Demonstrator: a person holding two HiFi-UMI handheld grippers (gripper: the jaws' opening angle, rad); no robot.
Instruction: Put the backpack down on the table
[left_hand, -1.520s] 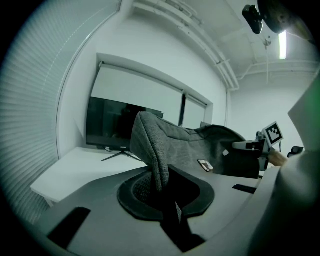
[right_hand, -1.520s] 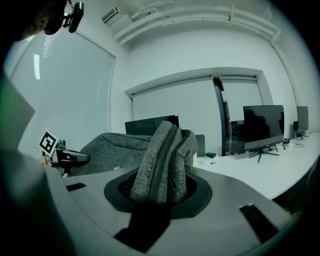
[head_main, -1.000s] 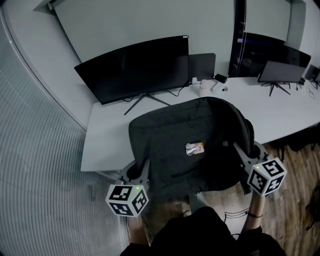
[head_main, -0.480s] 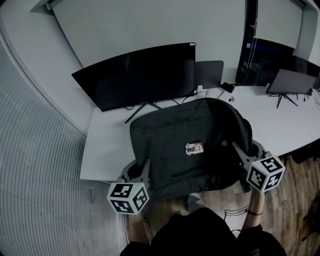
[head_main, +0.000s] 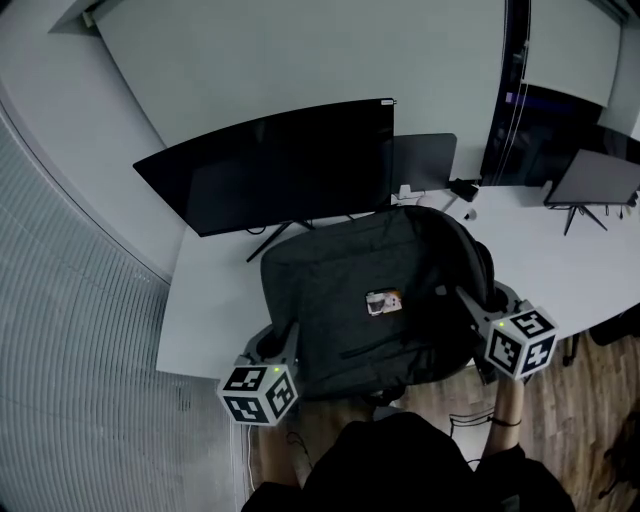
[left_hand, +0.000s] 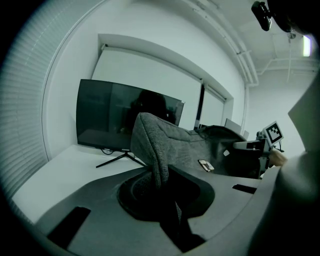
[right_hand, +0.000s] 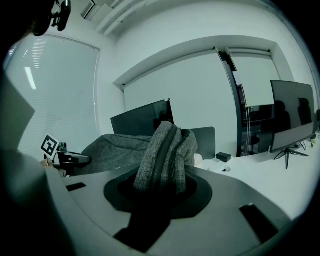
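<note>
A dark grey backpack with a small label hangs flat between my two grippers, over the near edge of the white table. My left gripper is shut on the bag's lower left edge; the grey fabric rises out of its jaws in the left gripper view. My right gripper is shut on a thick bunch of fabric at the bag's right side. Whether the bag's underside touches the table is hidden.
A wide curved monitor stands on the table just beyond the bag. A dark panel, a small black box and a second monitor lie further back right. Window blinds run along the left; wooden floor shows at right.
Both grippers have carried the backpack forward, closer to the table and the curved monitor. The grips look unchanged.
</note>
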